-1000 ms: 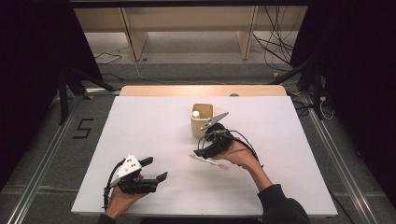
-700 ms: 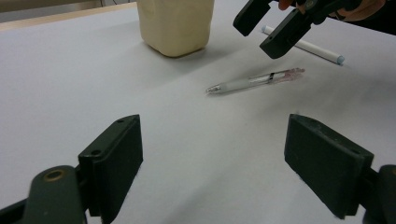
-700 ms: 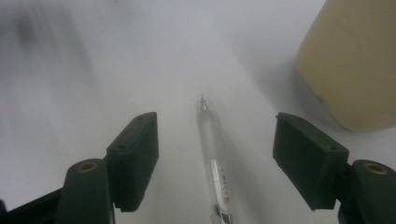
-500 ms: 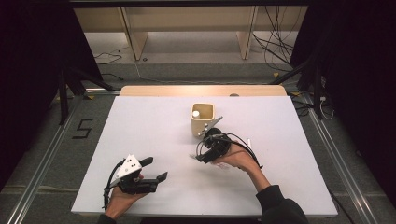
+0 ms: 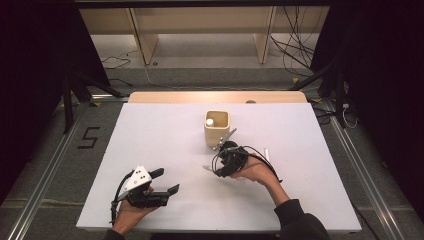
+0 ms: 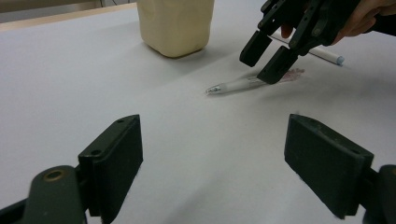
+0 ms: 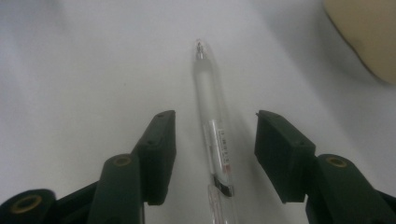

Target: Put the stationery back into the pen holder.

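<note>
A small label is seen on the clear pen (image 7: 215,140), its print too blurred to be read. The pen lies flat on the white counter (image 5: 150,135), between the half-closed, just-narrowing jaws of the right gripper (image 7: 215,154), untouched. A cup (image 5: 217,127) stands just beyond; a marker (image 6: 322,52) lies near. The left gripper (image 6: 229,168) is held wide, empty.

A white table (image 5: 150,150) stands on grey floor (image 5: 60,150), wooden furniture legs (image 5: 140,40) beyond.

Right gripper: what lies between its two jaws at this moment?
The right gripper has a clear pen lying lengthwise on the white table between its jaws, which have just been closing; the right gripper view shows gaps on both sides, no contact.
</note>
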Action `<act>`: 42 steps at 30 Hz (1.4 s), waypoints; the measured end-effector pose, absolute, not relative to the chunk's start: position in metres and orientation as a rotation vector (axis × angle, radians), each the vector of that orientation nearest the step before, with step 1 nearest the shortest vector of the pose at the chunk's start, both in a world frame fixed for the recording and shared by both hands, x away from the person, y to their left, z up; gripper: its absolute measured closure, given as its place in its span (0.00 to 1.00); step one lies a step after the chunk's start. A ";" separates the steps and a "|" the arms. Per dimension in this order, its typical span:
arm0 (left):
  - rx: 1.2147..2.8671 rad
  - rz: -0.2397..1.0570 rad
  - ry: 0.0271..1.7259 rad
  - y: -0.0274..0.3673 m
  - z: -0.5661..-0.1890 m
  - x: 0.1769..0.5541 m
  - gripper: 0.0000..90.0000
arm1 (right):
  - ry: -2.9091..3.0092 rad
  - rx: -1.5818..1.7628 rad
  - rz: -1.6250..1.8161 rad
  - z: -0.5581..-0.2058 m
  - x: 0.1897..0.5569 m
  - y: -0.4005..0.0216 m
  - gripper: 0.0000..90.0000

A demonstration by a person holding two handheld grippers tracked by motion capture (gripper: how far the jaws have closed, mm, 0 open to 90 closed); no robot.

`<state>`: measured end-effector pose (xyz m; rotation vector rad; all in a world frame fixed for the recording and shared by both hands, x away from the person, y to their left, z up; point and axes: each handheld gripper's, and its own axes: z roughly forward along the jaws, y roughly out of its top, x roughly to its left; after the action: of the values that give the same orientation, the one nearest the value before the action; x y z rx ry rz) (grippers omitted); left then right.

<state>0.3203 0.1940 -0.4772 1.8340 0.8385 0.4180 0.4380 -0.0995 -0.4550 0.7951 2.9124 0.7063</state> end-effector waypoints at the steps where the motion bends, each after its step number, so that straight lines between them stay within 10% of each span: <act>1: 1.832 0.417 0.838 0.194 -0.477 0.320 0.21 | 2.915 0.798 0.700 -0.456 0.438 -0.099 0.57; 42: 1.828 0.413 0.834 0.194 -0.477 0.320 0.21 | 2.919 0.736 0.508 -0.462 0.436 -0.091 0.82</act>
<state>0.3202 0.1937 -0.4770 1.8283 0.8336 0.4129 0.4365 -0.0910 -0.4622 0.7361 2.9189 0.5079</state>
